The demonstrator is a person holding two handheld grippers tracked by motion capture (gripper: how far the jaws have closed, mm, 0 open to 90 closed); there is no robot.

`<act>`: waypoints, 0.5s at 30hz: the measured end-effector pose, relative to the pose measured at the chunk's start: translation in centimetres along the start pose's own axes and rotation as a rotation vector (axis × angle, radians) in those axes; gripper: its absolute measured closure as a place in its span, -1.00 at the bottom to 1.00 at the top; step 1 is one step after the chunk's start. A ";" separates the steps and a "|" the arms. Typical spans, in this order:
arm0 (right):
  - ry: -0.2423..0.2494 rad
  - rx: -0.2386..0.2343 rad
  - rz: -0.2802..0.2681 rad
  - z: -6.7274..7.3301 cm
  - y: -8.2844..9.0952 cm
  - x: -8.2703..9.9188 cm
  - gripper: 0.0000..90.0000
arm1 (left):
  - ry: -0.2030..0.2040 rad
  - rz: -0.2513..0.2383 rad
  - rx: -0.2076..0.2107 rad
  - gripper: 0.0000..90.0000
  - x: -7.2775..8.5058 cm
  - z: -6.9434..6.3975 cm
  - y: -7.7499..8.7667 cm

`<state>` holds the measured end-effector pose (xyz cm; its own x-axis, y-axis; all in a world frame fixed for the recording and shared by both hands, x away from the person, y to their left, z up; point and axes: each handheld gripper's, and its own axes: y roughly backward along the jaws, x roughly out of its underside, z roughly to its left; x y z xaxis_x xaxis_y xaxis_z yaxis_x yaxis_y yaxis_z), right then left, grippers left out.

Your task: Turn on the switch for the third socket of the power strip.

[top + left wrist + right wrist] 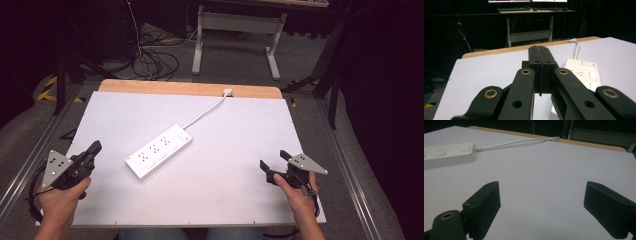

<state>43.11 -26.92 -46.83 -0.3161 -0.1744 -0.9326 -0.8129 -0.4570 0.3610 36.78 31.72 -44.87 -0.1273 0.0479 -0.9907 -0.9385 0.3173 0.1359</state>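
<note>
Power strip (159, 151) lies slantwise near the middle of the white table (230, 195), its cord (205, 114) running to the far edge. Your left gripper (95, 147) sits just left of the strip's near end, jaws pressed together on nothing. Your right gripper (272, 162) rests well apart to the strip's right, jaws spread wide and empty.

a metal-legged desk (237, 37) stands beyond the white table (240, 150), with what look like loose cables (157, 62) on the floor.
</note>
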 end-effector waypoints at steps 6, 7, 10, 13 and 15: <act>-0.002 0.000 -0.001 0.0 0.0 0.0 -0.68 | -0.008 0.001 0.015 1.00 0.0 -0.2 -0.2; -0.002 0.000 0.000 0.0 0.0 0.0 -0.68 | -0.007 0.003 0.017 1.00 -0.1 -0.3 -0.2; -0.001 0.000 0.000 0.0 0.1 0.0 -0.68 | -0.010 0.006 0.020 1.00 -0.1 -0.3 -0.3; -0.001 0.000 -0.002 0.0 0.1 0.1 -0.68 | -0.011 0.007 0.025 1.00 -0.1 -0.4 -0.5; 0.000 0.002 -0.002 -0.1 0.2 0.1 -0.68 | -0.014 0.010 0.026 1.00 -0.1 -0.4 -0.5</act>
<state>42.94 -27.09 -46.83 -0.3146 -0.1739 -0.9332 -0.8145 -0.4554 0.3594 37.14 31.20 -44.86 -0.1320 0.0646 -0.9891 -0.9285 0.3414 0.1462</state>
